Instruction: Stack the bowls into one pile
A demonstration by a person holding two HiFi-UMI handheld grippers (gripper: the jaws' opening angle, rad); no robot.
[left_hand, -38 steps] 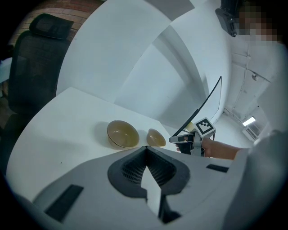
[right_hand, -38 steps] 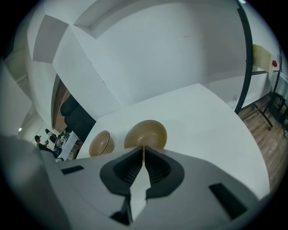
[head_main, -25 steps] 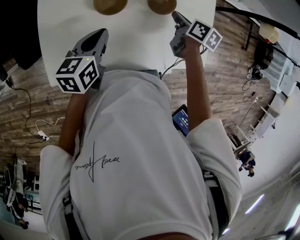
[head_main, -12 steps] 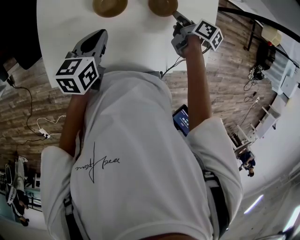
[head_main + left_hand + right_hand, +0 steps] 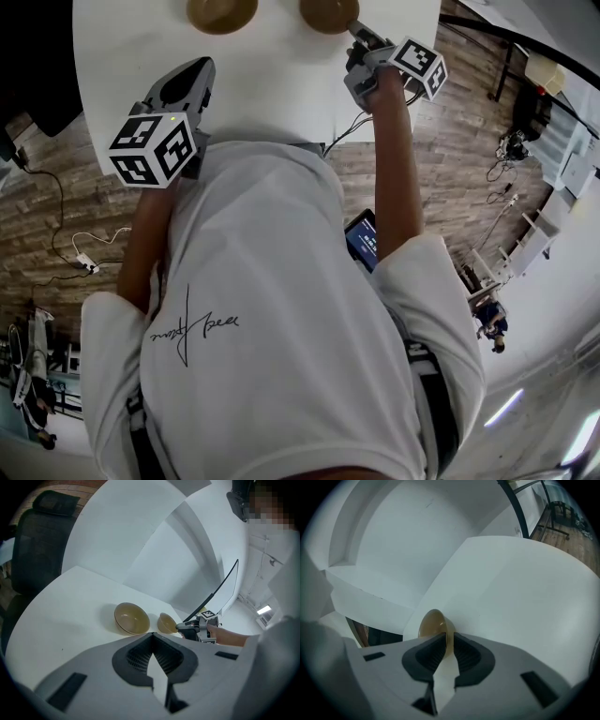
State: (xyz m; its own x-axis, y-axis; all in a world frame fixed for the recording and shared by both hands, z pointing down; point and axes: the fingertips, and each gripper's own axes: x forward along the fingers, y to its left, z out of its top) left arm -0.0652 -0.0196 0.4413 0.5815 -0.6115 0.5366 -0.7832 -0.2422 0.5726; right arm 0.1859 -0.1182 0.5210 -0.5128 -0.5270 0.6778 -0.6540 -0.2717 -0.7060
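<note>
Right gripper [image 5: 356, 34] has its jaws clamped on the rim of the right bowl [image 5: 432, 623], on the right of the table [image 5: 281, 84]. Left bowl [image 5: 222, 11] sits near it, not touching. Left gripper [image 5: 195, 70] hangs over the table's near side, jaws together, nothing between them.

Person wears a white short-sleeved T-shirt [image 5: 272, 309] w/ a thin black handwriting-style print [image 5: 192, 323]. Dark straps [image 5: 433, 403] run at the waist, both sides. Grey plastic-shelled left gripper [image 5: 192, 66] carries a white cube w/ black square markers [image 5: 155, 148]. Grey right gripper [image 5: 357, 31] has a matching marker cube [image 5: 419, 66] & a thin black cable [image 5: 345, 129]. Black ribbed pads [image 5: 138, 657] line the jaws.
</note>
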